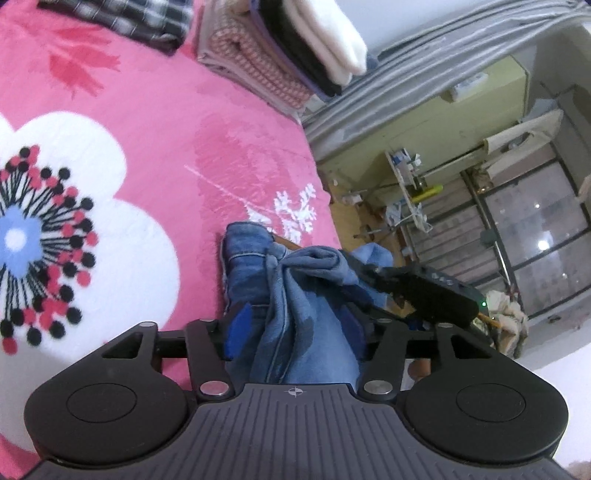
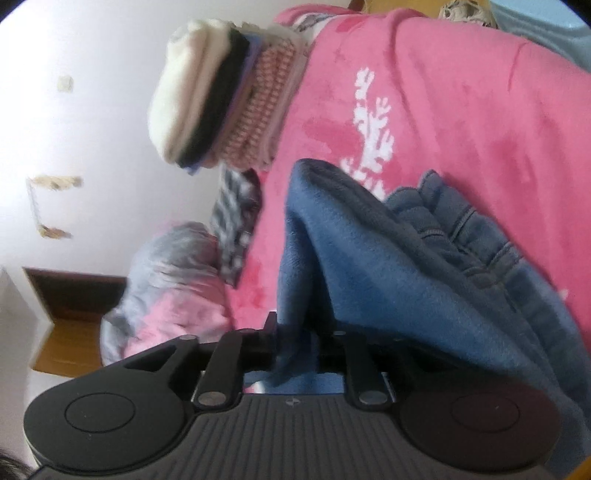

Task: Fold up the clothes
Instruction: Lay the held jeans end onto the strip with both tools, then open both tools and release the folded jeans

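Observation:
A pair of blue jeans (image 1: pixel 251 266) lies bunched near the edge of the pink flowered blanket (image 1: pixel 147 110). My left gripper (image 1: pixel 295 325) is open. The denim runs loosely between its fingers, and the blue pad (image 1: pixel 240 332) on the left stands clear of the cloth. The other gripper's black body (image 1: pixel 424 291) is at the far end of the bunch. In the right wrist view, the jeans (image 2: pixel 369 258) drape over my right gripper (image 2: pixel 310 332) and hide its fingertips. Cloth hangs between the slightly parted jaws, with a dark gap beside it.
A stack of folded clothes (image 1: pixel 295 55) (image 2: pixel 221 99) sits at the bed's far edge, with a plaid garment (image 1: pixel 140 22) (image 2: pixel 236 214) beside it. A grey and pink quilt (image 2: pixel 173 288) lies near the wall. Past the bed edge are the floor and a rack (image 1: pixel 406 184).

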`<state>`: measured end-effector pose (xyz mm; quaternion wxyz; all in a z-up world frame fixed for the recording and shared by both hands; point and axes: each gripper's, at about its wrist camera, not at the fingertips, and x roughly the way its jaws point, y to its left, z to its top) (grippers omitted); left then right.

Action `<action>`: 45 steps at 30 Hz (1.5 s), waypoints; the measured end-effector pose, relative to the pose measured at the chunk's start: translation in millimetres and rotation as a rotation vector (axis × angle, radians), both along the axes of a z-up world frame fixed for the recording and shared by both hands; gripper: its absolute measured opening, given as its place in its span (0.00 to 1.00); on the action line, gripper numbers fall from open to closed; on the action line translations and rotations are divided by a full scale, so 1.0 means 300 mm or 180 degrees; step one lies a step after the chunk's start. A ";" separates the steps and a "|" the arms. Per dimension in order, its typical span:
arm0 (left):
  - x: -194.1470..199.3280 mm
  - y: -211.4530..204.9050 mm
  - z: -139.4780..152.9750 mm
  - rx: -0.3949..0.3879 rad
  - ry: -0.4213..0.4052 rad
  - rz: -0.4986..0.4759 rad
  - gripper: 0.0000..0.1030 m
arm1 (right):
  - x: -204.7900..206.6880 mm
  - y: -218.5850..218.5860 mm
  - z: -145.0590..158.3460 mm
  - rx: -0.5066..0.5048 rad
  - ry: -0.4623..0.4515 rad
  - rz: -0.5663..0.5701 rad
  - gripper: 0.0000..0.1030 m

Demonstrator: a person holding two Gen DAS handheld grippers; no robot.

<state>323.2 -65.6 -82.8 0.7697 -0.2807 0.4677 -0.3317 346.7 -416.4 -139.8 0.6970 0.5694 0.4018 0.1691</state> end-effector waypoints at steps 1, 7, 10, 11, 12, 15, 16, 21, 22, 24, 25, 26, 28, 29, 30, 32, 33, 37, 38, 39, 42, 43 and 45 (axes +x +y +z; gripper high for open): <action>-0.002 -0.012 0.004 0.0060 -0.0057 -0.0006 0.55 | -0.010 -0.012 -0.006 0.0137 -0.0039 -0.0075 0.32; 0.048 -0.093 -0.031 0.0578 -0.0210 0.0163 0.55 | -0.078 -0.088 0.028 0.0474 -0.0269 -0.0441 0.34; 0.075 -0.096 -0.037 0.0542 -0.0192 0.0268 0.55 | -0.149 -0.134 0.093 0.0321 -0.0412 -0.0448 0.34; 0.081 -0.101 -0.036 0.0539 -0.0215 0.0281 0.55 | -0.175 -0.153 0.110 0.0213 -0.0436 -0.0450 0.34; 0.087 -0.107 -0.034 0.0549 -0.0247 0.0286 0.54 | -0.195 -0.171 0.127 0.0054 -0.0445 -0.0457 0.34; 0.114 -0.130 -0.031 0.0627 -0.0303 0.0292 0.54 | -0.184 -0.198 0.128 -0.0197 -0.0414 -0.0426 0.31; 0.123 -0.135 -0.032 0.0637 -0.0308 0.0302 0.54 | -0.172 -0.205 0.122 -0.0253 -0.0404 -0.0418 0.27; 0.156 -0.150 -0.057 0.0681 -0.0332 0.0387 0.54 | -0.033 -0.184 0.022 -0.0352 -0.0381 -0.0509 0.16; 0.163 -0.152 -0.071 0.0695 -0.0294 0.0393 0.54 | -0.007 -0.181 -0.002 -0.0377 -0.0361 -0.0532 0.11; 0.181 -0.149 -0.101 0.0671 -0.0150 0.0411 0.55 | 0.030 -0.182 -0.072 -0.0461 -0.0195 -0.0611 0.00; 0.190 -0.147 -0.116 0.0645 -0.0071 0.0425 0.55 | 0.035 -0.181 -0.094 -0.0462 -0.0168 -0.0641 0.00; 0.197 -0.145 -0.126 0.0630 -0.0020 0.0433 0.55 | 0.039 -0.181 -0.116 -0.0463 -0.0141 -0.0671 0.00; 0.203 -0.148 -0.128 0.0644 -0.0016 0.0422 0.55 | 0.044 -0.180 -0.127 -0.0513 -0.0115 -0.0677 0.00; 0.201 -0.152 -0.123 0.0675 -0.0048 0.0403 0.56 | 0.045 -0.179 -0.121 -0.0555 -0.0112 -0.0662 0.00; 0.199 -0.153 -0.119 0.0692 -0.0064 0.0388 0.56 | 0.047 -0.179 -0.114 -0.0594 -0.0107 -0.0644 0.00; 0.197 -0.139 -0.109 0.0663 -0.0010 0.0392 0.57 | 0.049 -0.186 -0.091 -0.0600 -0.0064 -0.0632 0.00; 0.196 -0.126 -0.100 0.0639 0.0036 0.0410 0.57 | 0.037 -0.201 -0.073 -0.0570 -0.0037 -0.0675 0.00; 0.155 -0.060 -0.037 0.0633 0.0028 0.0485 0.57 | -0.075 -0.288 0.043 -0.0803 -0.0093 -0.0829 0.01; 0.136 -0.043 -0.022 0.0638 0.0006 0.0487 0.57 | -0.112 -0.319 0.067 -0.0820 -0.0078 -0.0856 0.02; 0.114 -0.024 -0.008 0.0642 -0.0012 0.0474 0.57 | -0.163 -0.347 0.087 -0.0807 -0.0051 -0.0899 0.02; 0.041 0.031 0.028 0.0642 -0.0031 0.0405 0.57 | -0.320 -0.407 0.141 -0.0768 0.0013 -0.0988 0.02; 0.014 0.050 0.041 0.0634 -0.0028 0.0366 0.57 | -0.369 -0.420 0.155 -0.0748 0.0035 -0.1002 0.02; -0.040 0.079 0.067 0.0616 -0.0027 0.0297 0.57 | -0.460 -0.435 0.179 -0.0705 0.0083 -0.0986 0.02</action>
